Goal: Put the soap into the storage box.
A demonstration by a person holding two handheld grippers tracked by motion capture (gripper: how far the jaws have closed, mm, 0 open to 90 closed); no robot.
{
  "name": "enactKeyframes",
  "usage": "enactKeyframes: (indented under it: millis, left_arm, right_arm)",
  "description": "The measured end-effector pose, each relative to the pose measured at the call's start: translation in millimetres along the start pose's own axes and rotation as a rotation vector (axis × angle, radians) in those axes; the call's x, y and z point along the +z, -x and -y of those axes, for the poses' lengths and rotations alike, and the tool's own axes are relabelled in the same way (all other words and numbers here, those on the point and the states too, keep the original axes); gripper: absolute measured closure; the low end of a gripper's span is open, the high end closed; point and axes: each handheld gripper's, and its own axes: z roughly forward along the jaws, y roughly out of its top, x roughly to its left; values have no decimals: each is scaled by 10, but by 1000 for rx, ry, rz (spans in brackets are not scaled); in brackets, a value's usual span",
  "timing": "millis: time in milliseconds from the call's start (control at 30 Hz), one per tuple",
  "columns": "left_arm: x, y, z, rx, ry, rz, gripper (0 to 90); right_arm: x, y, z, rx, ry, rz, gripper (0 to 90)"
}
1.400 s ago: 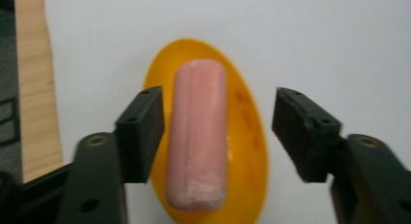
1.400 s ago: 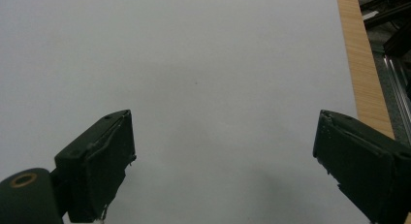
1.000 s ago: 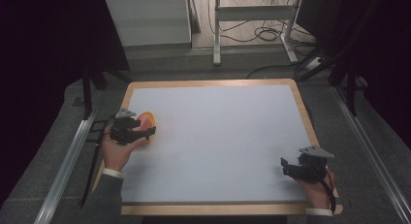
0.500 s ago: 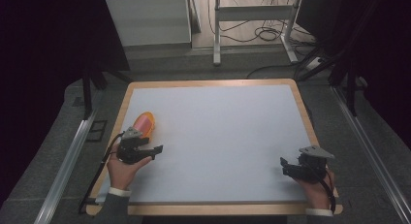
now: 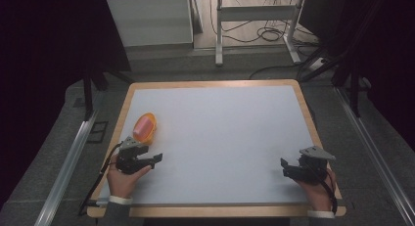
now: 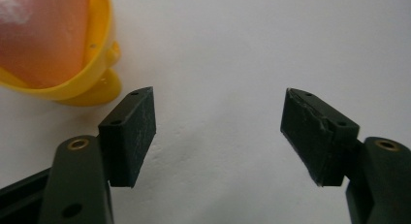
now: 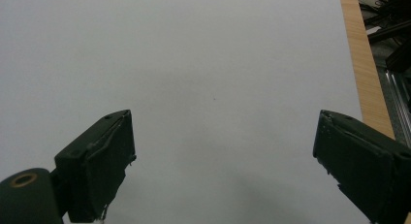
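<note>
Both tongs gape wide and empty: my left tongs (image 5: 155,160) sit just beside the yellow bowl (image 5: 145,127), my right tongs (image 5: 285,168) well apart on the desk (image 5: 220,133).

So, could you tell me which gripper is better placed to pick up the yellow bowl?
Left. The left gripper sits open just short of the yellow bowl, while the right gripper rests at the opposite table edge.
</note>
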Motion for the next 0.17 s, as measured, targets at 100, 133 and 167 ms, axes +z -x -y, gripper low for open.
enactKeyframes:
  millis: [100, 133, 167]
  left_arm:
    - [0, -30, 31, -11, 3, 4, 272]
    - [-5, -38, 39, -14, 6, 2, 267]
    - [-5, -38, 39, -14, 6, 2, 261]
  right_arm:
    - [0, -5, -4, 0, 1, -1, 74]
    - [0, -7, -5, -1, 2, -3, 75]
    - [0, -7, -5, -1, 2, -3, 75]
